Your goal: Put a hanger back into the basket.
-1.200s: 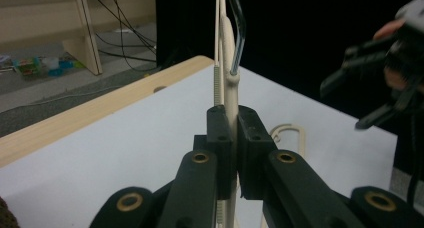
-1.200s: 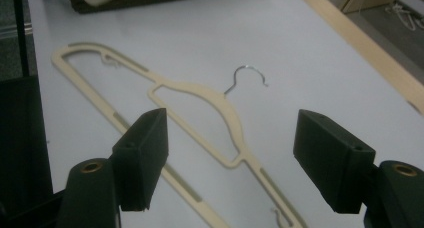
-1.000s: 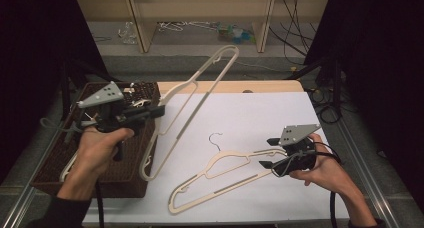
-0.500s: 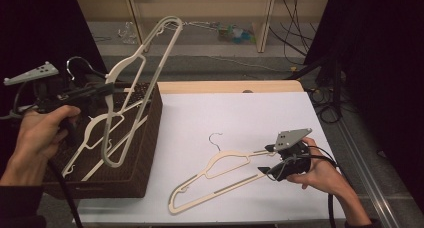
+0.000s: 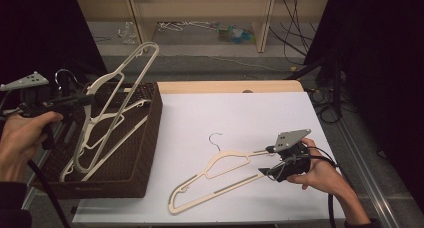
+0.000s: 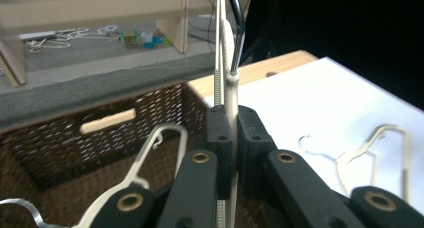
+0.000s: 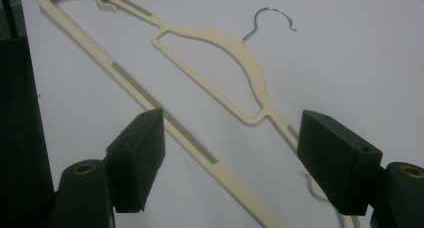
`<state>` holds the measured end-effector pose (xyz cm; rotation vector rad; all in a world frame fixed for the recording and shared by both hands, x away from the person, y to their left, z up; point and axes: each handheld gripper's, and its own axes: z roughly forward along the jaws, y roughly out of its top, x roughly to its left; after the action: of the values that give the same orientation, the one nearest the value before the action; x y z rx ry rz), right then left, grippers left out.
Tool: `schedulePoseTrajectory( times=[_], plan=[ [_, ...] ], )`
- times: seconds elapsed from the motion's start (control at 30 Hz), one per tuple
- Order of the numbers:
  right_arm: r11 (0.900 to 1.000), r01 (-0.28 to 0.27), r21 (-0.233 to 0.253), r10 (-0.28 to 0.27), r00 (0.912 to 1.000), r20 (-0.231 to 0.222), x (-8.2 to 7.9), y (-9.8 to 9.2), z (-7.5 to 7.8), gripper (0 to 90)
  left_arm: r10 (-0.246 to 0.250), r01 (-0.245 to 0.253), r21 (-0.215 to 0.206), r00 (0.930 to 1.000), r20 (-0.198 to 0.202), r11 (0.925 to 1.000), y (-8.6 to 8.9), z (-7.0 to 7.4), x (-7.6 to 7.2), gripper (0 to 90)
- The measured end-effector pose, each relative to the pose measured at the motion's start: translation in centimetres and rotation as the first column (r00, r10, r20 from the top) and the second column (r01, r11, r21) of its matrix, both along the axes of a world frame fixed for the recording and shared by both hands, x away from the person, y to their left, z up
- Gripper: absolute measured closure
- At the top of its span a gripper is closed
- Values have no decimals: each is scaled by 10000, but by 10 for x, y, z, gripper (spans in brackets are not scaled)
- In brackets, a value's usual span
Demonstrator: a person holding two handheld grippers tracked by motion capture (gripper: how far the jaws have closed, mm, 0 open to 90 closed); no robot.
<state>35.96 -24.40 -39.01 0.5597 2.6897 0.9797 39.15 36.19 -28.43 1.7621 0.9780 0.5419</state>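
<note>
1. Two cream plastic hangers are in play, and both look light and stiff: thin flat bars that should hold their shape when lifted by one end, though their length will likely make them swing and lever against a pinch.
2. Over on the left, the left gripper (image 5: 82,100) has its jaws pressed together on the held hanger (image 5: 112,105), pinching a flat bar of it; in the left gripper view that bar (image 6: 230,108) rises straight up between the black jaws.
3. That hanger stands tilted over the wicker basket (image 5: 145,153), its lower end down among the hangers already inside, its upper loop well above the rim. The judgement: a smooth plastic bar may slip or pivot in the pinch, so a hold near a corner or junction looks safer than mid-bar.
4. On the right, the right gripper (image 5: 267,160) has its jaws spread wide, hovering at the end of the second hanger (image 5: 220,175), which lies flat on the white sheet (image 5: 240,113).
5. The right gripper view shows the long bottom bar (image 7: 165,125) running between the open jaws, which do not touch it.
6. Looks: cream body, curved shoulders, a cut-out window under the neck, grey non-slip strips along the bar, small notch hooks near the ends, and a thin chrome wire hook (image 7: 272,18).
7. Best hold, by judgement: the flat bar near the shoulder end, where the strip offers grip. The wire hook looks too thin and round.
</note>
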Motion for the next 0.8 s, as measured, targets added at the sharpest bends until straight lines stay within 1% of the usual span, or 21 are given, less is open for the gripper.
schedulePoseTrajectory(
  times=[0.07,0.1,0.13,0.17,0.23,0.27,0.33,0.37,0.4,0.43,0.47,0.5,0.53,0.57,0.6,0.63,0.67,0.7,0.73,0.77,0.8],
  plan=[
    [9999,132,-14,-132,9999,-107,-1,-1,1,261,-77,77,39,10000,-14,10000,5,-4,1,856],
    [9999,146,37,-146,9999,-48,-1,-1,0,257,-87,88,71,10000,-36,9999,7,-6,1,856],
    [9999,114,78,-114,9999,39,0,-1,0,250,20,-21,-39,9999,-171,10000,8,-8,1,856],
    [9997,230,83,-230,9997,26,-1,-1,1,239,-128,130,221,9999,-77,9997,11,-10,2,856],
    [9999,128,89,-129,9999,58,-1,-1,0,237,-177,184,299,9996,-234,9994,13,-16,4,856],
    [9999,128,89,-129,9999,58,-1,-1,0,237,-177,184,299,9996,-234,9994,13,-16,4,856],
    [10000,42,83,-43,10000,83,-1,-1,0,237,-461,469,630,9988,-146,9969,17,-21,6,856],
    [10000,-5,51,5,10000,92,-1,-1,0,237,-477,491,714,9986,-210,9962,19,-23,7,856],
    [10000,19,3,-19,10000,-80,-2,-1,1,237,-354,382,768,9987,-374,9963,21,-26,6,856],
    [10000,41,-2,-41,10000,-66,-2,-1,0,240,-326,361,844,9985,-429,9958,25,-30,7,856],
    [10000,41,-2,-41,10000,-66,-2,-1,0,240,-326,361,844,9985,-429,9958,25,-30,7,855],
    [10000,77,-7,-77,10000,-59,-2,-1,0,242,-196,244,852,9982,-558,9961,27,-32,7,855],
    [10000,54,-34,-55,10000,-34,-2,-1,-1,243,-288,336,927,9982,-523,9951,30,-34,8,855],
    [10000,-6,-48,6,10000,18,-1,-1,-2,243,-110,154,654,9976,-684,9977,29,-37,6,856],
    [10000,-37,-93,37,10000,30,-1,-1,-2,243,-139,210,908,9968,-788,9956,32,-39,6,855],
    [9999,-48,-112,48,10000,4,-1,-1,-2,243,-266,334,965,9971,-710,9948,33,-41,7,856],
    [9999,-46,-126,46,10000,1,-1,-1,-2,244,-355,441,1193,9967,-728,9919,35,-43,8,855],
    [9999,-55,-124,55,10000,-6,-1,-1,-2,244,-246,339,1039,9957,-891,9940,34,-47,7,855],
    [9999,-57,-131,57,10000,-3,-1,-1,-2,245,-70,190,1082,9939,-1102,9940,33,-49,6,855],
    [9999,-55,-136,54,10000,-18,-1,-1,-2,245,-195,331,1334,9946,-1020,9905,34,-51,8,855],
    [9999,-56,-147,56,10000,-22,-2,-1,-2,245,-64,216,1234,9925,-1218,9921,33,-53,7,855]
  ],
)
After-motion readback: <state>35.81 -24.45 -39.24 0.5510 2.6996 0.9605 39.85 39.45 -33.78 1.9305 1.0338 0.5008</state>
